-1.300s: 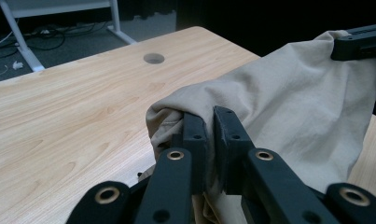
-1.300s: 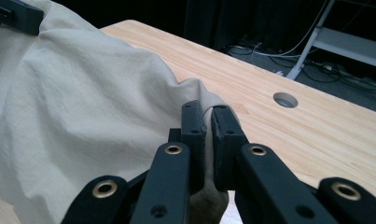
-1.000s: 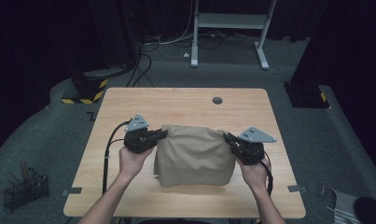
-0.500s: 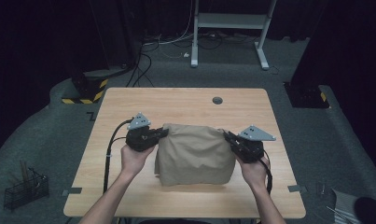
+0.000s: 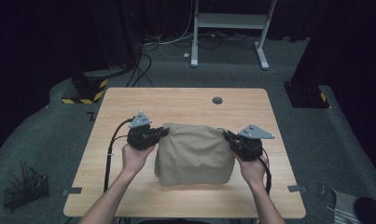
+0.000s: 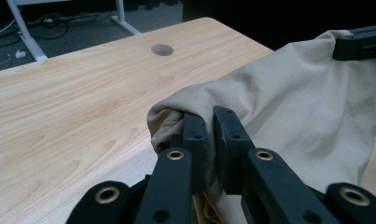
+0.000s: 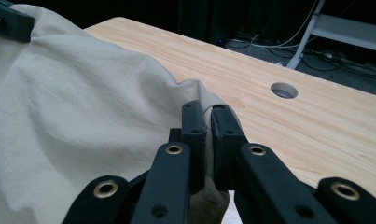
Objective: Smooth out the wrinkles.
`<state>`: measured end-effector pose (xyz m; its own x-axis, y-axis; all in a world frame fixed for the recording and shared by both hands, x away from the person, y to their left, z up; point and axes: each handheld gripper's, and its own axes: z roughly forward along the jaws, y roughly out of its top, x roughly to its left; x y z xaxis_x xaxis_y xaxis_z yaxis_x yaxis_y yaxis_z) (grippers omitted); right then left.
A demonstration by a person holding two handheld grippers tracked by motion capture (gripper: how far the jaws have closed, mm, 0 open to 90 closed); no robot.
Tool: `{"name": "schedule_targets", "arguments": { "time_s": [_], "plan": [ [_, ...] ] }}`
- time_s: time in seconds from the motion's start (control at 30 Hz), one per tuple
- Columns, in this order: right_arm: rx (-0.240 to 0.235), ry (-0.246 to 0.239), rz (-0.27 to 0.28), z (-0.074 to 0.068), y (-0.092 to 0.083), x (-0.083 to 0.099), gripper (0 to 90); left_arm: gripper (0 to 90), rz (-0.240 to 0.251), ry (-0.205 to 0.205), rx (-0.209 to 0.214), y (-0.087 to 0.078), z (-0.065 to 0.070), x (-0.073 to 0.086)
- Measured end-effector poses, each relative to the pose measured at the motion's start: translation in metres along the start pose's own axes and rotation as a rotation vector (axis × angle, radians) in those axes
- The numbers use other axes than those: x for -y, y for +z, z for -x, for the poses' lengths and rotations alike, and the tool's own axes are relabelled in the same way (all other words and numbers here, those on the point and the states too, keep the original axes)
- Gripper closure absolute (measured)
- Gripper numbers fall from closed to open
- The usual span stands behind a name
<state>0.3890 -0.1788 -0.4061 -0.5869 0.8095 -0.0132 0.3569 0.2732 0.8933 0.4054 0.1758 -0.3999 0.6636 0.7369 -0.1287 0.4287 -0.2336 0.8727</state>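
A beige cloth (image 5: 194,151) is stretched between my two grippers above the middle of the wooden table (image 5: 176,105), its lower part hanging toward the front edge. My left gripper (image 5: 163,131) is shut on the cloth's upper left corner; in the left gripper view its jaws pinch a bunched fold of the cloth (image 6: 288,102), gripper (image 6: 209,119). My right gripper (image 5: 226,135) is shut on the upper right corner, and the right gripper view shows the cloth (image 7: 78,107) pinched at the gripper (image 7: 208,112). A hand holds each gripper from below.
A round cable hole (image 5: 217,100) sits near the table's far edge. Beyond the table stand a white metal frame (image 5: 232,21) and floor cables. A yellow-black striped base (image 5: 85,91) lies at the far left, and a wire basket (image 5: 24,186) sits on the floor at left.
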Motion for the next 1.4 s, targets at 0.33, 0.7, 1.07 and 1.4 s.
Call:
{"name": "schedule_targets", "arguments": {
  "time_s": [0.33,0.7,1.07,1.4],
  "plan": [
    [0.017,0.001,-0.007,0.002,0.006,0.003,85.7,83.9,-0.004,-0.006,0.0,0.005,-0.003,0.001],
    [0.008,0.032,-0.018,0.008,0.013,0.008,85.3,83.8,-0.017,-0.017,-0.008,0.013,-0.006,0.002],
    [0.02,0.038,-0.039,0.011,0.022,0.012,85.2,83.8,-0.032,-0.021,-0.015,0.021,-0.01,0.004],
    [0.022,0.049,-0.048,0.015,0.029,0.015,85.0,83.8,-0.041,-0.021,-0.026,0.027,-0.013,0.005]
  ]
}}
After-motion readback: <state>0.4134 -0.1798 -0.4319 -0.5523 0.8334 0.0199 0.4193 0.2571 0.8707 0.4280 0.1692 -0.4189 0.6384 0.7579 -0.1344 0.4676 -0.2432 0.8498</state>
